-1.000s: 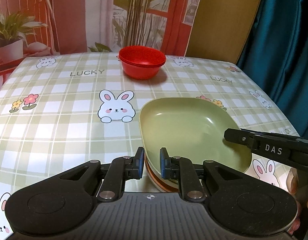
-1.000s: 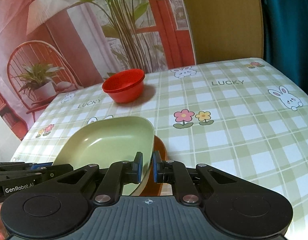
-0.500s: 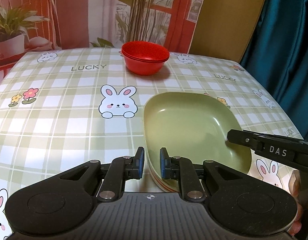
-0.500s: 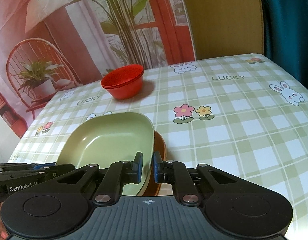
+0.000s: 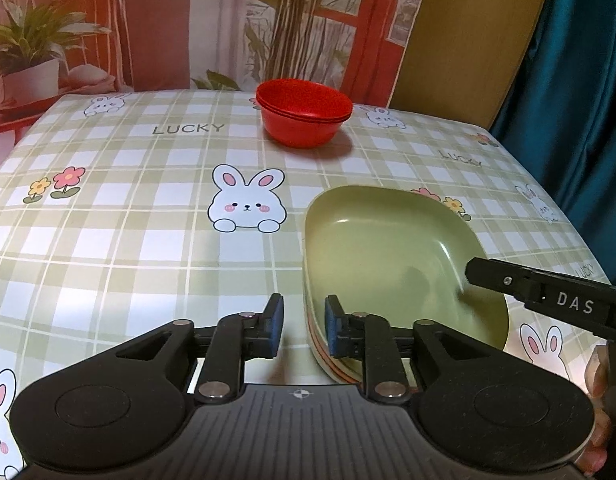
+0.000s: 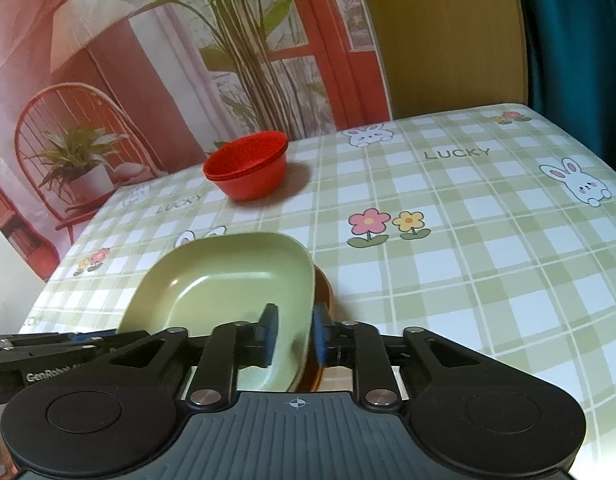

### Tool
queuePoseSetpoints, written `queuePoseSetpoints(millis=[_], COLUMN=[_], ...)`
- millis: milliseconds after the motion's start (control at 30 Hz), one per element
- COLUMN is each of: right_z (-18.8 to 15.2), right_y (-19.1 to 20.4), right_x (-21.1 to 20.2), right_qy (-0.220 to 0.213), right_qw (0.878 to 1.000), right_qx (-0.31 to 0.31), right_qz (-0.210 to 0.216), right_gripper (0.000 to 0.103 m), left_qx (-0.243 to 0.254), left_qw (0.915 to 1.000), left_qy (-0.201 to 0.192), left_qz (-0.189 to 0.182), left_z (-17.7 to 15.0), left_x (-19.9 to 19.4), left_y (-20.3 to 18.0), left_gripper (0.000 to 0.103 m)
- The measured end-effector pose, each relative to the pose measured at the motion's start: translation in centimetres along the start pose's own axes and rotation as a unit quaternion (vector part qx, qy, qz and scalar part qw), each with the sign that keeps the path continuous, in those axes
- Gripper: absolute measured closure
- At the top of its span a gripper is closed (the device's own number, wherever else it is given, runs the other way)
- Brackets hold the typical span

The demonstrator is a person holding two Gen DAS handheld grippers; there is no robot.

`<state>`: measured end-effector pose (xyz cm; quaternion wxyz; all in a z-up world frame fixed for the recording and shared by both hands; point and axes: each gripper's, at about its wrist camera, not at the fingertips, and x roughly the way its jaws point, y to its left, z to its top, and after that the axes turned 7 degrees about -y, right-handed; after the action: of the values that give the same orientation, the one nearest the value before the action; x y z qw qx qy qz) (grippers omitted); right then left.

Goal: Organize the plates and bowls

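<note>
A green square plate lies on top of a stack of plates; an orange plate shows beneath it. My left gripper straddles the plate's left rim. Its jaws are opening and a gap shows beside the rim. My right gripper straddles the right rim with one finger inside the plate. Its jaws are opening too, and its pads stand off the rim. Each gripper shows at the edge of the other's view. Stacked red bowls sit at the table's far side.
The table wears a green checked cloth with rabbits and flowers. Its right edge lies near a teal curtain. A printed backdrop hangs behind the far edge. A person's hand holds the right gripper.
Both grippers' jaws have parted and come off the green plate's rims. The plate has settled lower onto the stack. Neither hand has shifted much.
</note>
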<state>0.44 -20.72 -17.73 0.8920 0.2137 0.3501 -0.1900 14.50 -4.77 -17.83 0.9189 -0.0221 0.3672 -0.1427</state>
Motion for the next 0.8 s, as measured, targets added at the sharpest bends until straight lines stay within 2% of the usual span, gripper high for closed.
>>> queuePoseSetpoints(millis=[133,333,567,800], right_z=[0.1,0.1,-0.4,-0.5], right_y=[-0.1,-0.5,-0.6,-0.8], right_x=[-0.2,-0.2,0.6,1.1], right_qy=[-0.006,-0.009,0.005,0.016], right_qw=[1.000,1.000,1.000,1.000], right_qx=[0.002,0.008,0.006,0.010], right_qz=[-0.004,-0.009,-0.014,-0.015], right_gripper=[0.083,0.083,0.083,0.083], left_qx=[-0.004,-0.004,-0.028,-0.029], left_qw=[1.0000,1.0000,0.9993,0.9991], left_qy=[0.000,0.000,0.025,0.030], left_qz=[-0.003,0.000,-0.003,-0.002], left_z=[0.0,-0.1,-0.4,-0.3], left_x=[0.0,0.1,1.6,1.8], left_y=[0.1,0.2,1.0,1.0], left_gripper=[0.072,0.071,0.068,0.068])
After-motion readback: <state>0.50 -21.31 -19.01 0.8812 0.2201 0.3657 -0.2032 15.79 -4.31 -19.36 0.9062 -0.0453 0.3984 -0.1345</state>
